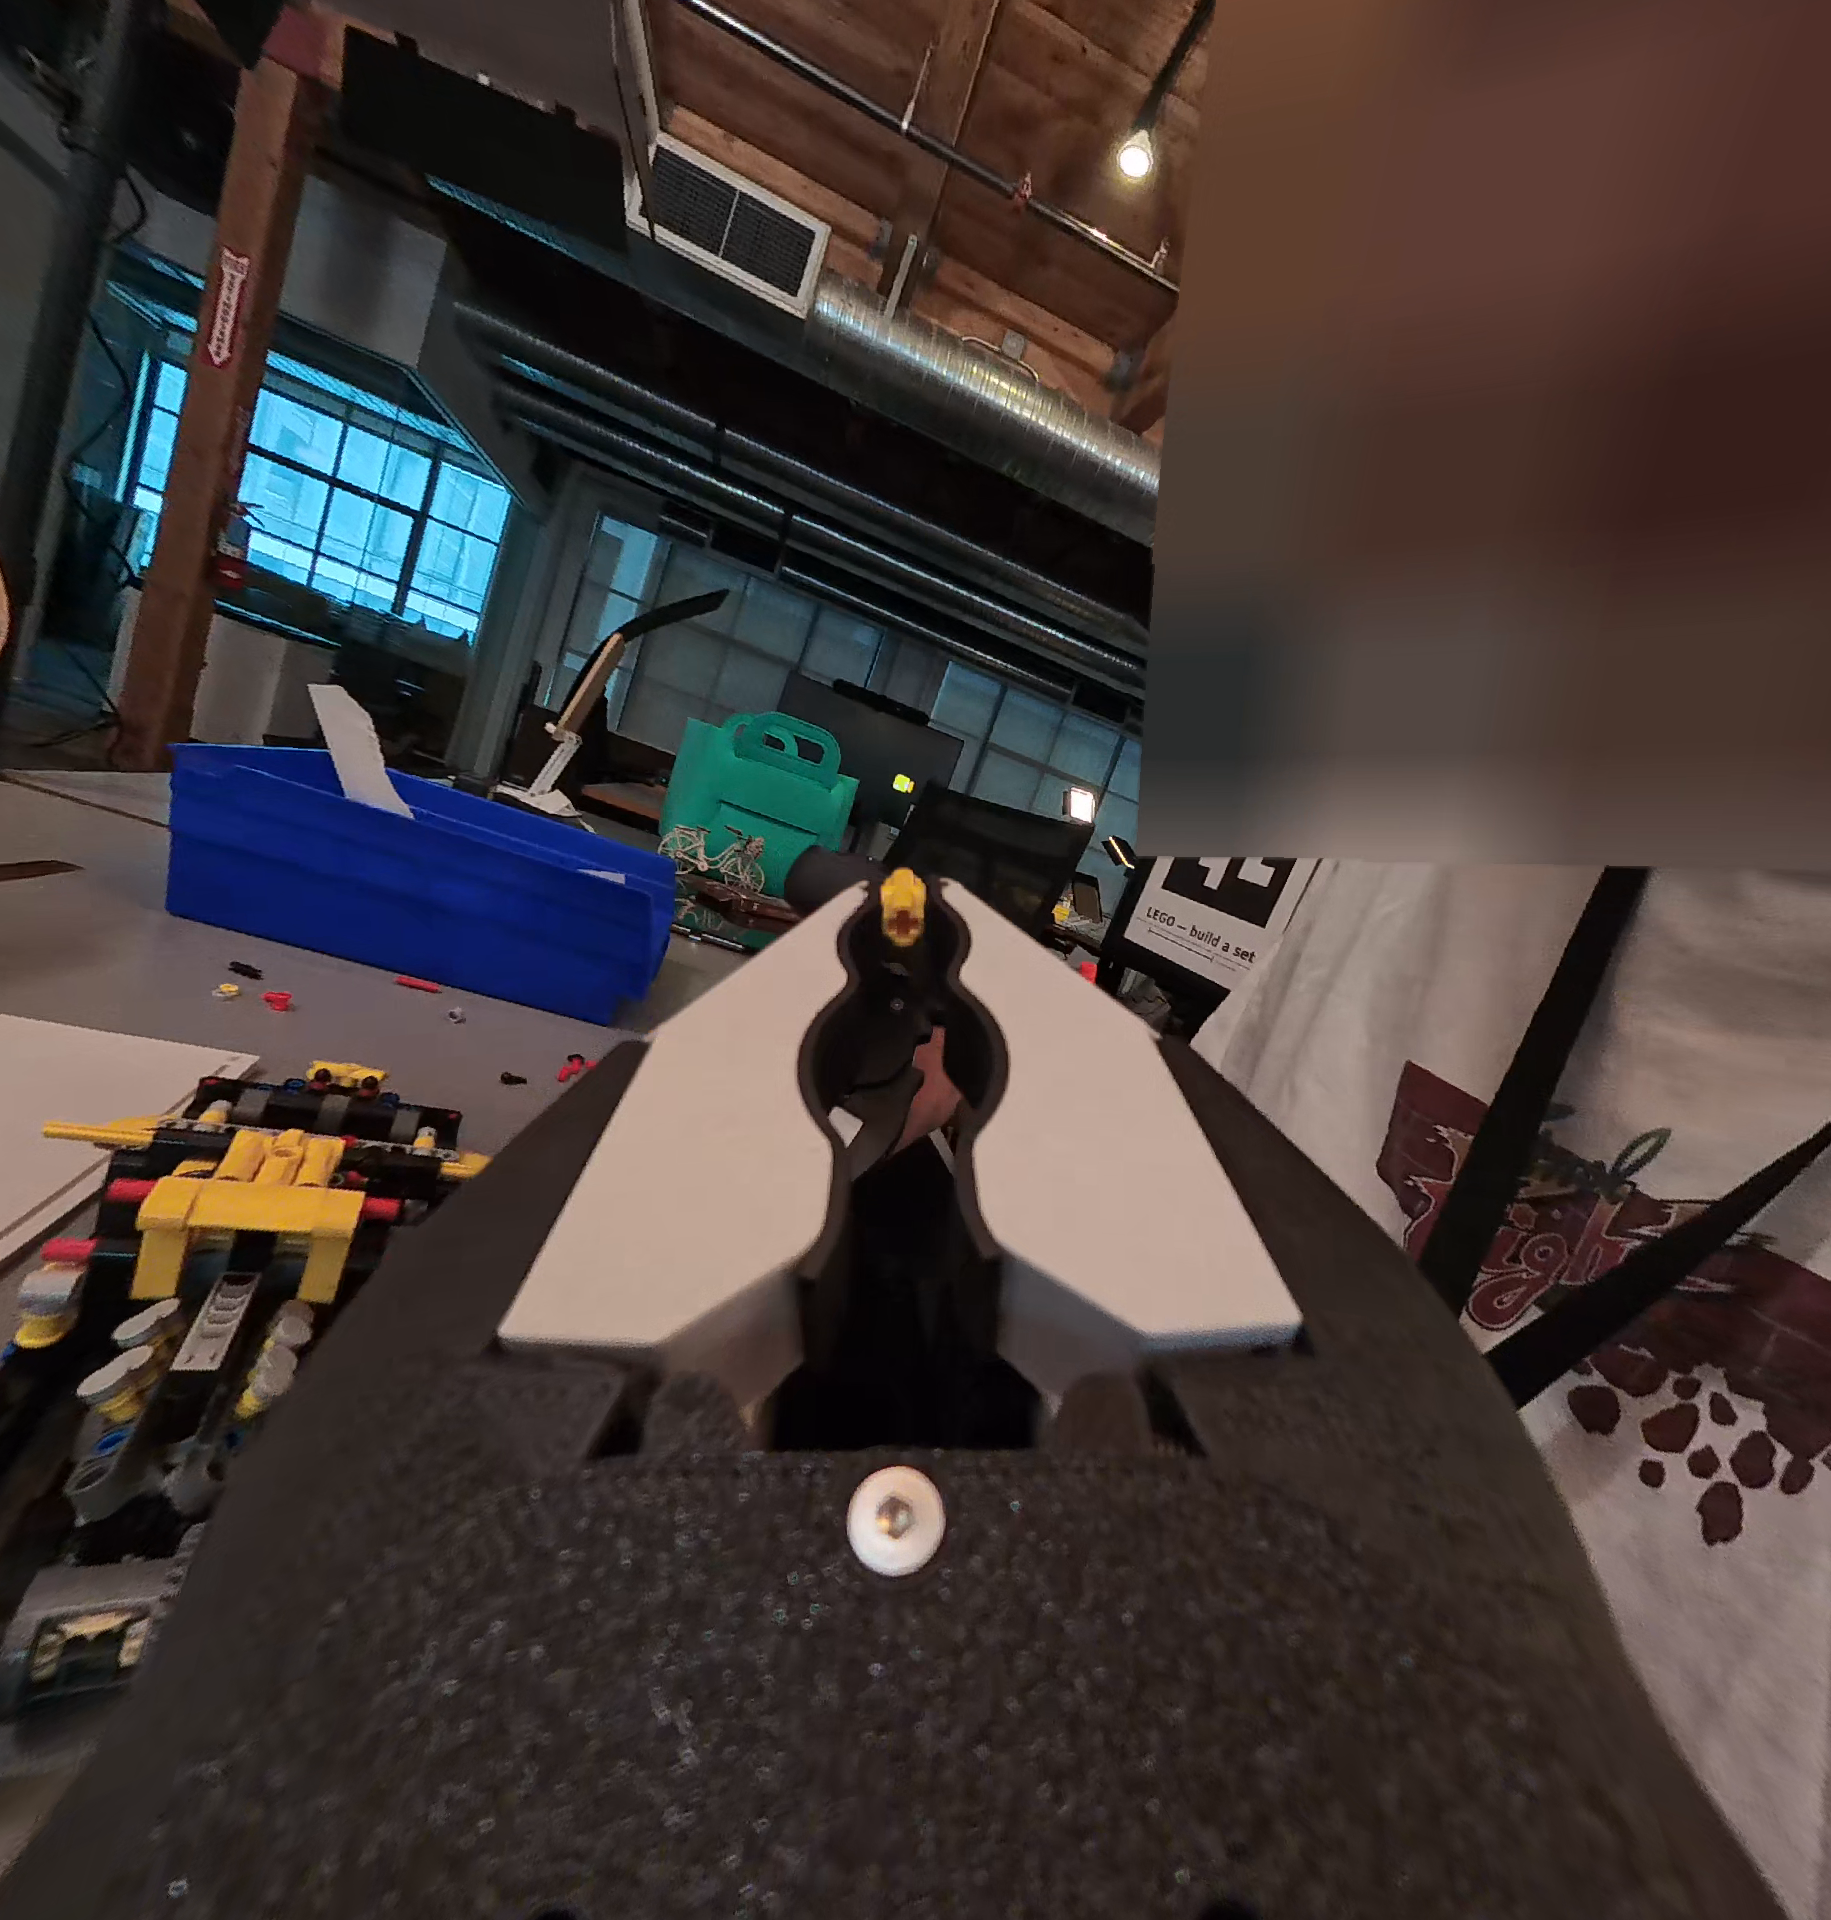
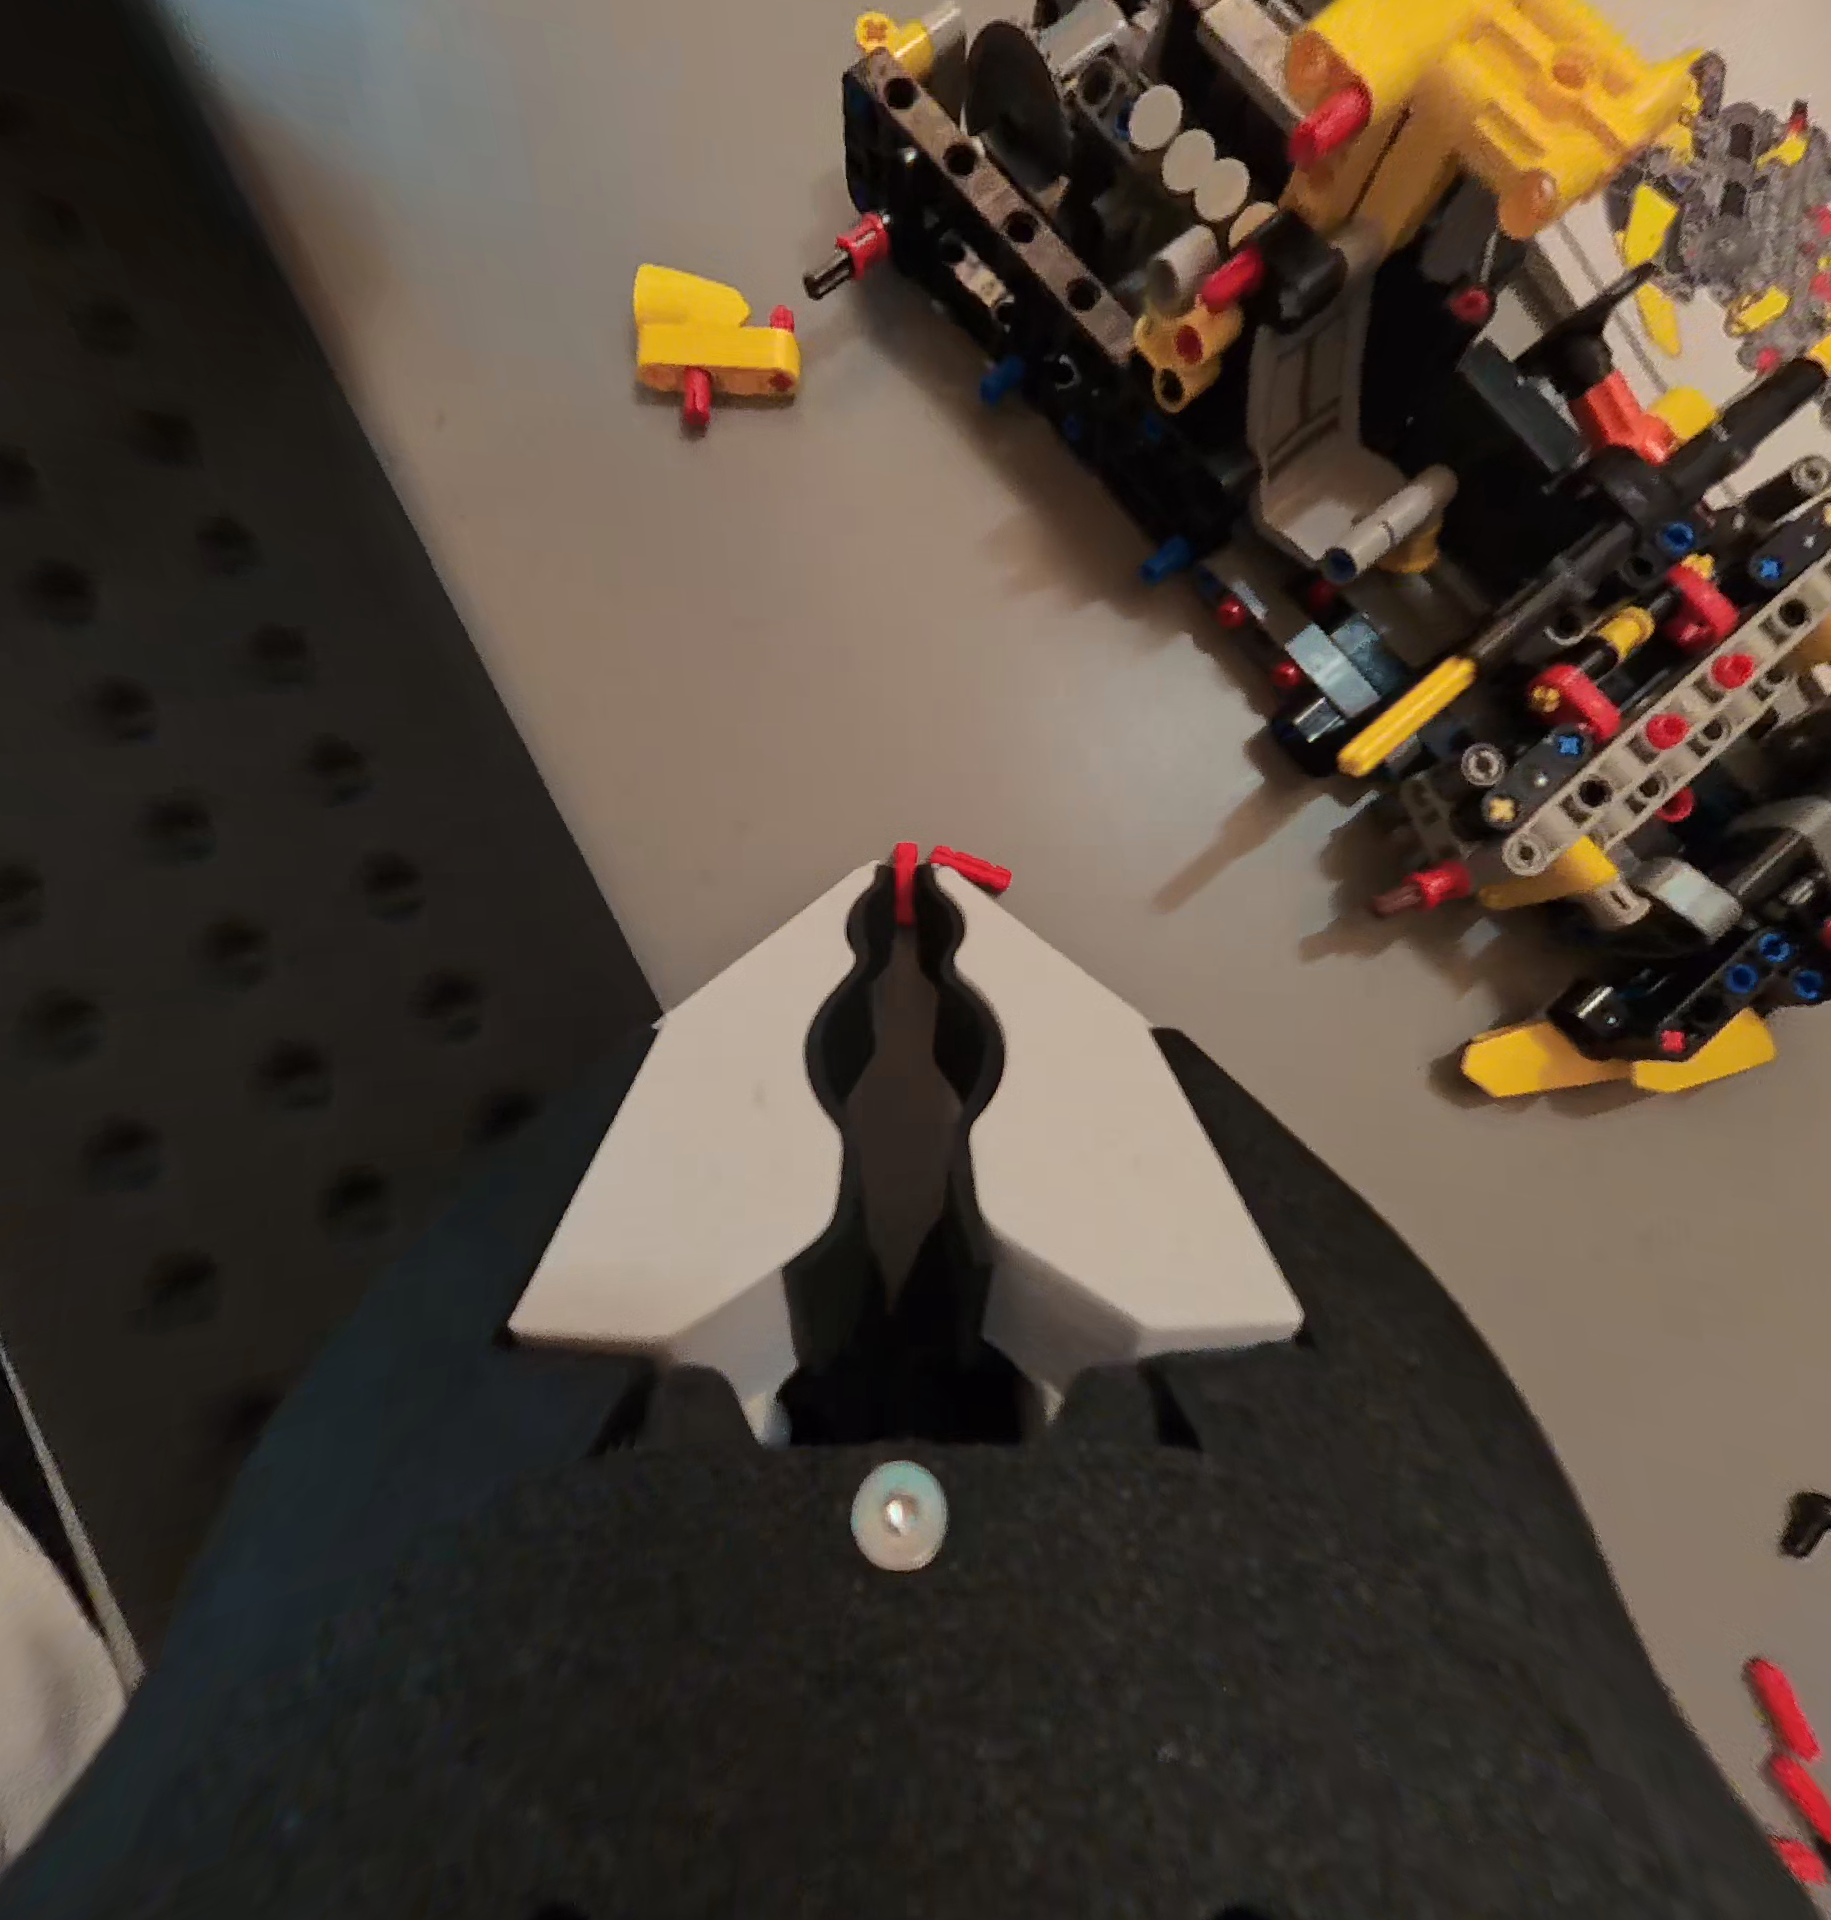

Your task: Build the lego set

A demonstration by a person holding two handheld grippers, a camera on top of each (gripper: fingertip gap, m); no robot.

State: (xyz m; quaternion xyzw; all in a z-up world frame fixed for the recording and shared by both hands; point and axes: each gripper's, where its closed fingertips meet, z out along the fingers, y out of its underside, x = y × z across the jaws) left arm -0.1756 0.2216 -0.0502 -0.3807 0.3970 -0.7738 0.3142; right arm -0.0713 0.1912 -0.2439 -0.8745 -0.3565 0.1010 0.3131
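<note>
The left gripper (image 1: 903, 902), raised above the grey table (image 1: 80, 935), pinched a small yellow connector (image 1: 902, 904). The right gripper (image 2: 904, 883) clamped a thin red pin (image 2: 904, 896) over open tabletop, the black-and-yellow brick model (image 2: 1410, 436) well apart rightward.

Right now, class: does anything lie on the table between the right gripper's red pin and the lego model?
Nothing visible does. The right gripper is shut on a red pin, and bare grey table runs from it to the lego model. The loose yellow piece lies off to the left of that path.
</note>
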